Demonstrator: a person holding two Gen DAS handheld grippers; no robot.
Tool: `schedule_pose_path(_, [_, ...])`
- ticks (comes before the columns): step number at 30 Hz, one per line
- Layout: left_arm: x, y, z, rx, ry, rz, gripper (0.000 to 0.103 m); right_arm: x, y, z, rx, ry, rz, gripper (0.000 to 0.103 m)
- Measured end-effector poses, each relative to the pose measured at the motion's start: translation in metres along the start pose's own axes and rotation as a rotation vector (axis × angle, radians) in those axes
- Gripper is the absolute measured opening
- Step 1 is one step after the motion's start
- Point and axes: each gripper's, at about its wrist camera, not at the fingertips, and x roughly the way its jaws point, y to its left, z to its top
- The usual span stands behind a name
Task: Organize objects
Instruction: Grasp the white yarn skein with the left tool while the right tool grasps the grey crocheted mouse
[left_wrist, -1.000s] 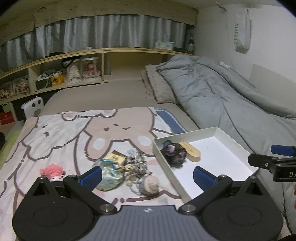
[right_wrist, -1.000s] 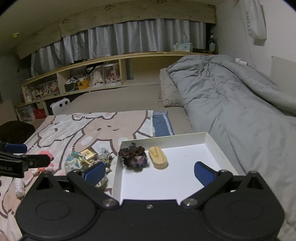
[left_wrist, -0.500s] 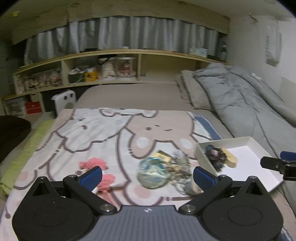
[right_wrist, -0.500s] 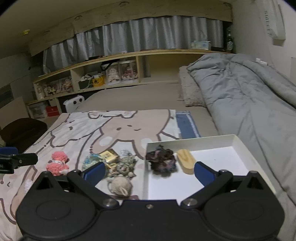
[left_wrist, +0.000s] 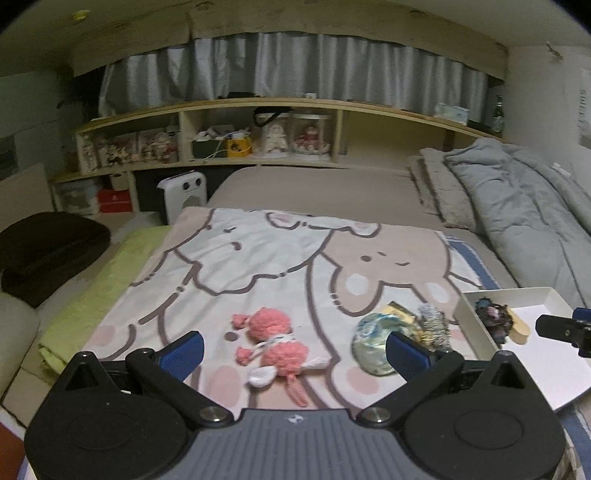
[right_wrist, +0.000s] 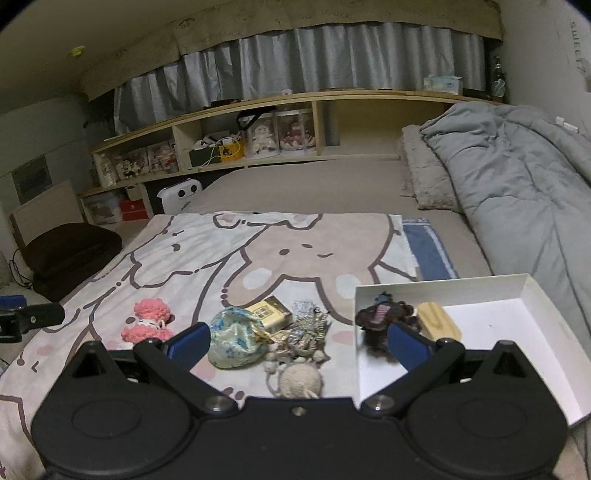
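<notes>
Cartoon-print blanket (left_wrist: 258, 258) on bed: pink plush toy (left_wrist: 275, 349), floral pouch (right_wrist: 236, 341), white tray (right_wrist: 532, 295) holding wooden block (right_wrist: 439, 325); left gripper (left_wrist: 293, 349) and right gripper (right_wrist: 297, 341) both spread, empty.

Wide open between the left gripper (left_wrist: 293, 349) fingers, with only the pink knitted doll (left_wrist: 275, 341) lying in the gap; bare cartoon blanket (left_wrist: 258, 258) ahead and to the left. Crowded to the right: blue-green pouch (left_wrist: 373, 341), small yellow box (left_wrist: 400, 310), silvery tangle (left_wrist: 434, 326), then the white tray's wall (left_wrist: 474, 330). Ahead of the right gripper (right_wrist: 297, 345), cluttered by the same heap plus a cream knitted ball (right_wrist: 301, 382); free tray floor (right_wrist: 517, 343) right of the wooden piece (right_wrist: 439, 325) and dark scrunchie (right_wrist: 380, 319).
</notes>
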Motion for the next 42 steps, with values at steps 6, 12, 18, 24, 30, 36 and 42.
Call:
schedule_pose_path(6, [0.008, 0.016, -0.008, -0.019, 0.021, 0.028, 0.103, 0.014, 0.008, -0.002, -0.001, 0.025, 0.011, 0.103])
schedule_pose_path(12, [0.027, 0.028, -0.017, -0.022, 0.08, 0.095, 0.103, 0.024, 0.014, -0.012, -0.051, -0.009, -0.021, 0.103])
schedule_pose_path(18, [0.047, 0.05, -0.024, -0.127, 0.177, 0.103, 0.101, 0.054, 0.003, -0.02, -0.03, 0.028, -0.054, 0.103])
schedule_pose_path(24, [0.071, 0.063, -0.037, -0.25, 0.286, 0.121, 0.095, 0.078, 0.003, -0.036, -0.07, 0.065, -0.044, 0.103])
schedule_pose_path(30, [0.085, 0.074, -0.052, -0.405, 0.367, 0.105, 0.084, 0.094, 0.005, -0.043, -0.181, 0.081, -0.044, 0.087])
schedule_pose_path(36, [0.093, 0.08, -0.062, -0.487, 0.42, 0.125, 0.077, 0.107, 0.014, -0.052, -0.298, 0.161, 0.002, 0.071])
schedule_pose_path(42, [0.106, 0.085, -0.074, -0.529, 0.483, 0.136, 0.069, 0.12, 0.023, -0.061, -0.396, 0.206, 0.004, 0.068])
